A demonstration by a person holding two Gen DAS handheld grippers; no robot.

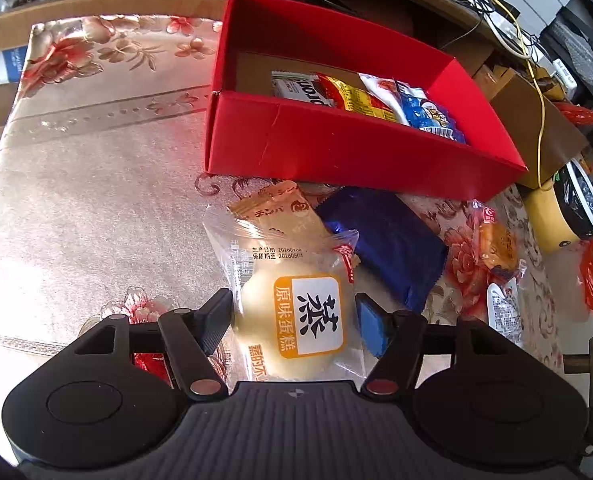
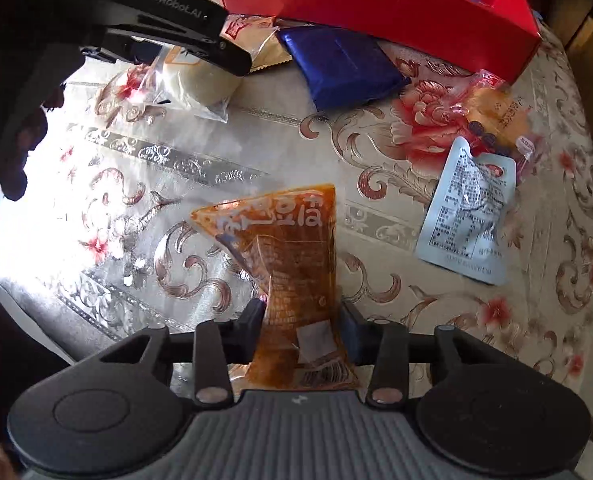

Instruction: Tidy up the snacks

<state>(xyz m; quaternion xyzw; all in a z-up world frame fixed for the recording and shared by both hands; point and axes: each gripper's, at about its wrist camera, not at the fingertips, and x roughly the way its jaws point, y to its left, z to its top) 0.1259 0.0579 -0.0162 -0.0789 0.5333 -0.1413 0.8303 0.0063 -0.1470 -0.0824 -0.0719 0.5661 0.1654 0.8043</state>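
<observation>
My left gripper [image 1: 294,316] is shut on a clear-wrapped pale steamed cake [image 1: 296,320] with an orange and white label, just in front of the red box [image 1: 336,148]. The box holds several snack packets [image 1: 368,100]. My right gripper [image 2: 302,320] is shut on an orange sauce-coloured pouch [image 2: 284,252] above the tablecloth. The left gripper [image 2: 156,28] and its cake [image 2: 204,80] show at the right wrist view's upper left. A blue packet [image 1: 380,240] [image 2: 340,64] lies by the box.
A silver pouch [image 2: 468,212], an orange clear-wrapped snack [image 2: 492,116] and a tan packet [image 1: 280,212] lie on the flowered tablecloth [image 1: 96,200]. A yellow bin [image 1: 564,212] stands off the table's right edge. Cables and cardboard boxes lie behind the red box.
</observation>
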